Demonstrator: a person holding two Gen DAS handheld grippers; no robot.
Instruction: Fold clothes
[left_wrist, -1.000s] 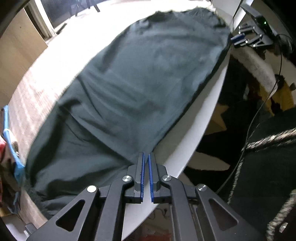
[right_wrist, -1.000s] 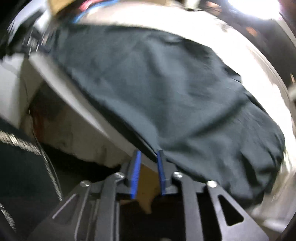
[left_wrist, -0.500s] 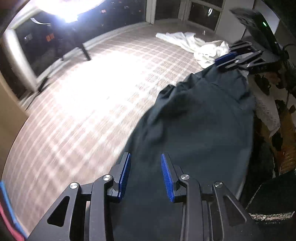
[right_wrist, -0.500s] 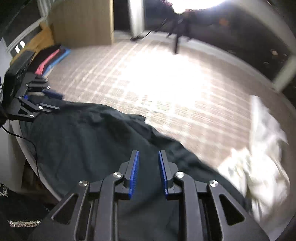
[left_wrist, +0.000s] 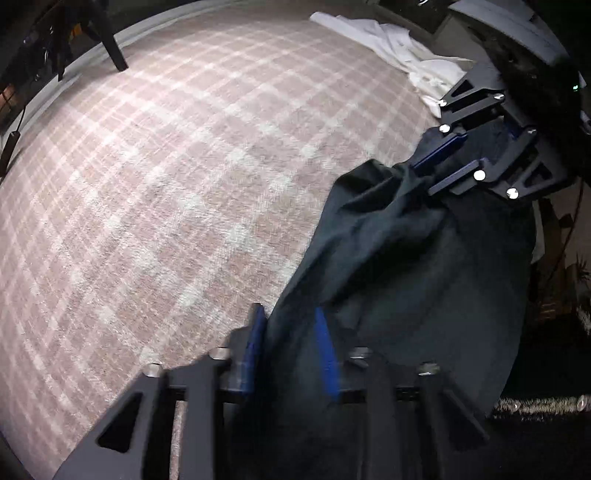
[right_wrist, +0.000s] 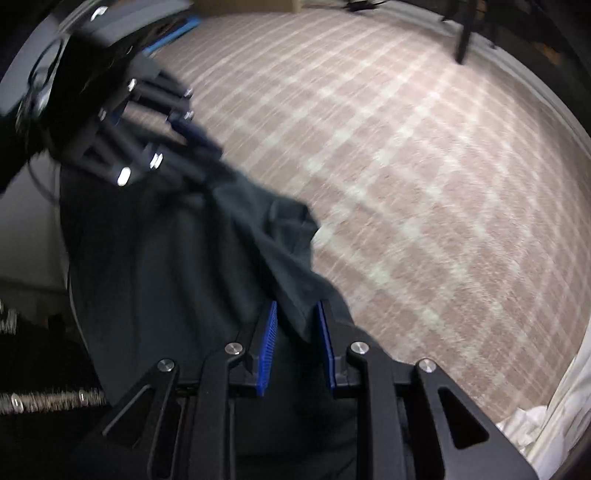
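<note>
Two pinches on dark garment (left_wrist: 406, 258) edge: left tongs (left_wrist: 289, 312) clamped, right tongs (right_wrist: 296, 305) clamped. Keep corners level and taut, avoid bunching, lower flat onto plaid worktop (left_wrist: 184, 184).

**Dim frames, motion blur, heavy fisheye**

Both views dim overall; checked tablecloth (left_wrist: 177, 192) is the brightest area, evenly lit, no hard glare; dark garment (left_wrist: 406, 266) reads near-black, folds barely visible; corners fall off to black vignette; grid lines bow strongly toward the edges. Left wrist view: left gripper (left_wrist: 291, 347) smeared by motion, blue pads ghosted; white cloth (left_wrist: 410, 55) fairly sharp. Right wrist view: right gripper (right_wrist: 295, 343) crisp, but the cloth pattern streaks and the left gripper at upper left is badly blurred; bolt heads show small bright highlights.
</note>
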